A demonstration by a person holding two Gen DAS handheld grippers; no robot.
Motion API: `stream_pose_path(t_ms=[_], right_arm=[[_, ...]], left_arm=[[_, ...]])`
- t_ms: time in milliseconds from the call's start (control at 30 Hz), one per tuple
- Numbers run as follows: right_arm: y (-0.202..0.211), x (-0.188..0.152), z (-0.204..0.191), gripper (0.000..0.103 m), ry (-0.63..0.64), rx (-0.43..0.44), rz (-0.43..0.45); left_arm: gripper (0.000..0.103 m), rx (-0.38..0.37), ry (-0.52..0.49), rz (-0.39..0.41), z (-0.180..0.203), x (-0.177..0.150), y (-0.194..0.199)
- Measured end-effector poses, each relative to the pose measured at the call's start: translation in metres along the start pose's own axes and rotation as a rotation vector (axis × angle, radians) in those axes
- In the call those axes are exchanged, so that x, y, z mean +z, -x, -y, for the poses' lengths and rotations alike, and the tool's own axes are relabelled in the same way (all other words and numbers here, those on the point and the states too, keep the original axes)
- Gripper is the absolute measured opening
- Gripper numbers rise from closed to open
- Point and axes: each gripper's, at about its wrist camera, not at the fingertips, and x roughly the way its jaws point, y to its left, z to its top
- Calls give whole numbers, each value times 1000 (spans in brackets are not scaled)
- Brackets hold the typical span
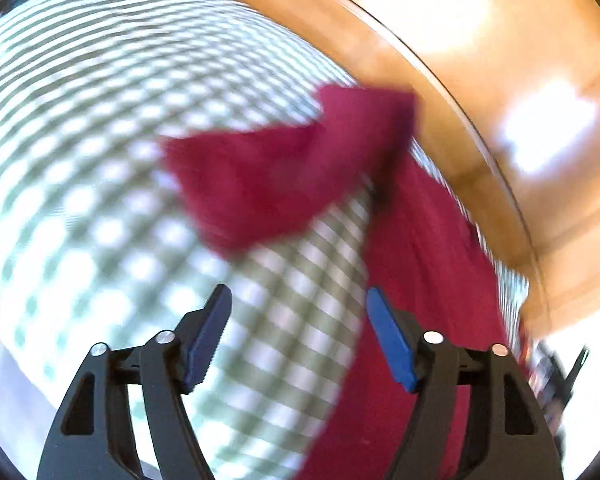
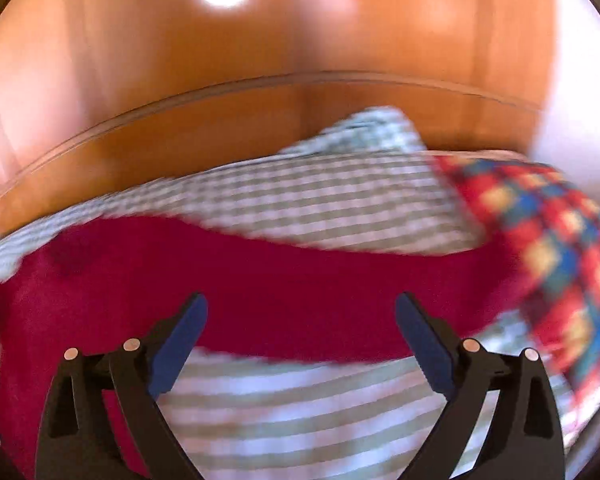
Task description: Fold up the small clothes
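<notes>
On my left side, the left tongs point(image 1: 299, 340) hang spread wide with nothing between them, over the green-checked cover point(image 1: 100, 160). The crimson garment point(image 1: 268, 184) lies ahead of them and to their right: one flap reaches forward and left of the tips, and a long strip runs back under the right-hand finger point(image 1: 392, 344). Both views are smeared, so I cannot tell which edge is hem or sleeve. To do this step well, I judge I should settle the rig first, then take a single layer at a corner rather than a bunch of cloth.

On my right side, the right tongs point(image 2: 302, 340) also stand wide apart and empty, tips pointing over the same crimson garment point(image 2: 260, 280), which spreads as a broad band just ahead of and between the fingers. The checked cover point(image 2: 320, 200) continues past it, with a red, blue and yellow patterned cloth point(image 2: 548, 240) off to the right and a wooden panel point(image 2: 260, 40) behind. Both tools are pitched forward and down toward the cloth; I would keep them level with each other, so the fold line stays straight.
</notes>
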Motion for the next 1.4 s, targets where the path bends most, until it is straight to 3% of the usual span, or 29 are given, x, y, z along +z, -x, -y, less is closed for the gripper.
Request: stream_pose_path(t_ms=[67, 200, 367, 400, 467, 533, 667, 833, 967, 1133, 1200, 1267, 1333, 1400], right_arm=[[-8, -18, -60, 95, 74, 89, -23], [-31, -54, -145, 95, 183, 183, -79], [-58, -84, -184, 95, 238, 182, -137], [-65, -89, -182, 95, 235, 169, -147], [-68, -97, -179, 96, 227, 173, -115], [-70, -96, -178, 97, 234, 164, -124], [-73, -96, -181, 99, 252, 149, -123], [-72, -96, -183, 101, 247, 154, -121], [-71, -98, -181, 101, 243, 157, -119], [-72, -97, -181, 101, 240, 159, -119], [-72, -97, -181, 101, 241, 158, -118], [-72, -97, -180, 101, 240, 161, -117], [-72, -98, -180, 101, 239, 162, -116], [-72, -98, -180, 101, 236, 165, -116]], left_arm=[[74, 13, 94, 29, -23, 10, 7], [74, 31, 168, 68, -39, 29, 4], [71, 68, 142, 64, -33, 46, -27], [63, 74, 122, 70, -29, 49, -32], [6, 123, 47, 40, -22, 55, -43], [6, 177, 27, 54, -21, 63, -45], [6, 270, 0, 182, -30, 102, -7], [6, 487, -156, 318, -32, 165, 35], [6, 643, -253, 324, -38, 196, 28], [7, 735, -260, 207, -63, 204, -17], [14, 761, -218, 164, -77, 202, -30], [33, 794, -135, 158, -90, 198, -32], [51, 833, -82, 212, -92, 196, -24], [51, 794, -78, 286, -83, 186, -6]])
